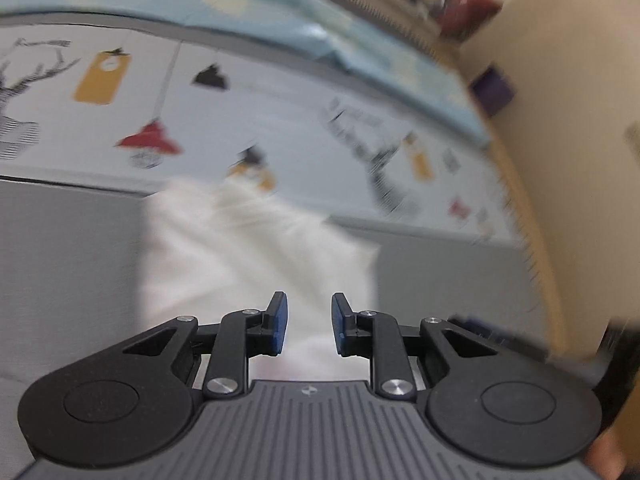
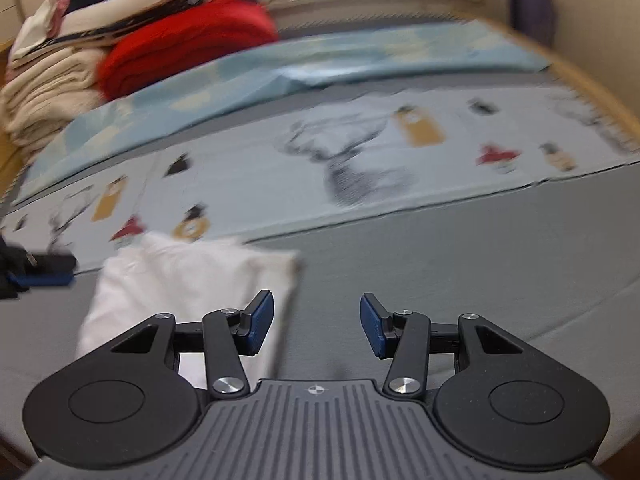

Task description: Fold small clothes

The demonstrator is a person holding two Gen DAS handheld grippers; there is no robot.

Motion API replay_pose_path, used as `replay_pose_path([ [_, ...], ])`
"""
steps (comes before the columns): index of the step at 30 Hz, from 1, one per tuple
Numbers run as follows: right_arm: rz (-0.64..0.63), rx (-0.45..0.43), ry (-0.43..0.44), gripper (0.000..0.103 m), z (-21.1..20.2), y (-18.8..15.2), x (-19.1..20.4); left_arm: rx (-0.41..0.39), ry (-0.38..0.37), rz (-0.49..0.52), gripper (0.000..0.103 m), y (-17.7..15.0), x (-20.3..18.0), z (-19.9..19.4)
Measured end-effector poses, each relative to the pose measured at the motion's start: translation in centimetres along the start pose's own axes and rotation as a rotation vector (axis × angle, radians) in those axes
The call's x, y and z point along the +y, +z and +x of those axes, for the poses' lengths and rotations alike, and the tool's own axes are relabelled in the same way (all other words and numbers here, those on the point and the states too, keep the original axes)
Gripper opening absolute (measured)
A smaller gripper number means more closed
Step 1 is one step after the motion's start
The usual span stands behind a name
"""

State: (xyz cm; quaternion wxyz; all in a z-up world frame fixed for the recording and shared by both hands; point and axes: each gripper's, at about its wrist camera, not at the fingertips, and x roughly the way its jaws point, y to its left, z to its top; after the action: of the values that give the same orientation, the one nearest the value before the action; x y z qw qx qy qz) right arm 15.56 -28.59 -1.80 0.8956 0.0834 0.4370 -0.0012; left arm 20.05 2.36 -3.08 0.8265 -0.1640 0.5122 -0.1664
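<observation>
Blue-padded fingers of the left gripper (image 1: 308,322) are standing a little apart, tilted downward over a white garment (image 1: 256,248), with nothing pinched between the pads. Off to the side, the right gripper (image 2: 317,326) is pointing down at a similar slant, its jaws spread wider and empty, hanging over bare grey mat (image 2: 460,264); its left finger is overlapping the white garment's right edge in the right wrist view, though whether it is touching the cloth cannot be told.

Folded into a rough rectangle, the garment is lying flat on the grey mat, its far end reaching onto a pale printed sheet (image 1: 280,112) showing deer, lamps and tags. It is looking soft and blurred, so seams cannot be made out.

Beyond the printed sheet a light blue cloth (image 2: 320,68) is stretching across, and a red folded item (image 2: 188,44) is sitting beside a stack of cream and dark textiles (image 2: 52,76). Beige wall (image 1: 568,60) is bordering the right side.
</observation>
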Motion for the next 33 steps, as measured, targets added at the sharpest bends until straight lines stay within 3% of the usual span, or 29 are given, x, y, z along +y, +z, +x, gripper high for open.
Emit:
replay_pose_path([
  [4, 0.028, 0.187, 0.163, 0.052, 3.1, -0.9, 2.6, 0.055, 0.055, 0.067, 0.025, -1.4, 2.8, -0.9],
  [7, -0.018, 0.337, 0.165, 0.05, 5.3, -2.4, 4.4, 0.069, 0.063, 0.09, 0.025, -2.5, 4.3, -2.0],
  [8, -0.04, 0.352, 0.154, 0.032, 5.5, -2.7, 4.8, 0.074, 0.06, 0.094, 0.025, -2.6, 4.7, -2.1],
  [9, -0.061, 0.35, 0.156, 0.019, 5.4, -2.9, 4.9, 0.078, 0.056, 0.101, 0.025, -2.7, 4.7, -2.1],
  [10, -0.071, 0.341, 0.173, 0.015, 4.9, -2.9, 4.9, 0.084, 0.049, 0.112, 0.025, -2.8, 4.6, -2.0],
  [14, -0.043, 0.209, 0.312, 0.006, 1.1, -2.1, 3.2, 0.124, 0.025, 0.182, 0.025, -3.3, 2.9, -0.7],
  [16, -0.054, 0.204, 0.34, 0.005, 0.0, -2.3, 2.0, 0.158, 0.015, 0.234, 0.025, -3.9, 1.9, 0.3],
  [18, -0.09, 0.264, 0.294, 0.005, 0.3, -3.0, 1.1, 0.212, 0.031, 0.292, 0.025, -4.8, 1.2, 1.9],
  [21, -0.158, 0.395, 0.12, 0.0, 2.4, -4.7, -0.3, 0.318, 0.117, 0.392, 0.025, -6.9, 0.7, 5.0],
  [23, -0.2, 0.435, 0.059, 0.0, 3.3, -5.2, -0.7, 0.378, 0.163, 0.443, 0.025, -8.3, 0.8, 6.5],
  [25, -0.167, 0.395, 0.067, 0.0, 3.1, -4.2, -1.2, 0.395, 0.164, 0.465, 0.025, -9.0, 1.0, 7.0],
  [28, -0.005, 0.203, 0.112, 0.003, 1.5, -1.4, -2.3, 0.379, 0.149, 0.455, 0.025, -8.7, 1.3, 6.3],
  [30, 0.082, 0.109, 0.152, 0.011, 0.9, -0.2, -2.6, 0.327, 0.121, 0.434, 0.028, -7.8, 1.5, 4.9],
  [32, 0.135, 0.067, 0.18, 0.033, 1.5, 0.3, -2.2, 0.263, 0.098, 0.375, 0.032, -6.7, 2.1, 3.5],
  [33, 0.153, 0.052, 0.189, 0.037, 1.9, 0.3, -1.9, 0.224, 0.104, 0.339, 0.034, -6.2, 2.5, 2.8],
])
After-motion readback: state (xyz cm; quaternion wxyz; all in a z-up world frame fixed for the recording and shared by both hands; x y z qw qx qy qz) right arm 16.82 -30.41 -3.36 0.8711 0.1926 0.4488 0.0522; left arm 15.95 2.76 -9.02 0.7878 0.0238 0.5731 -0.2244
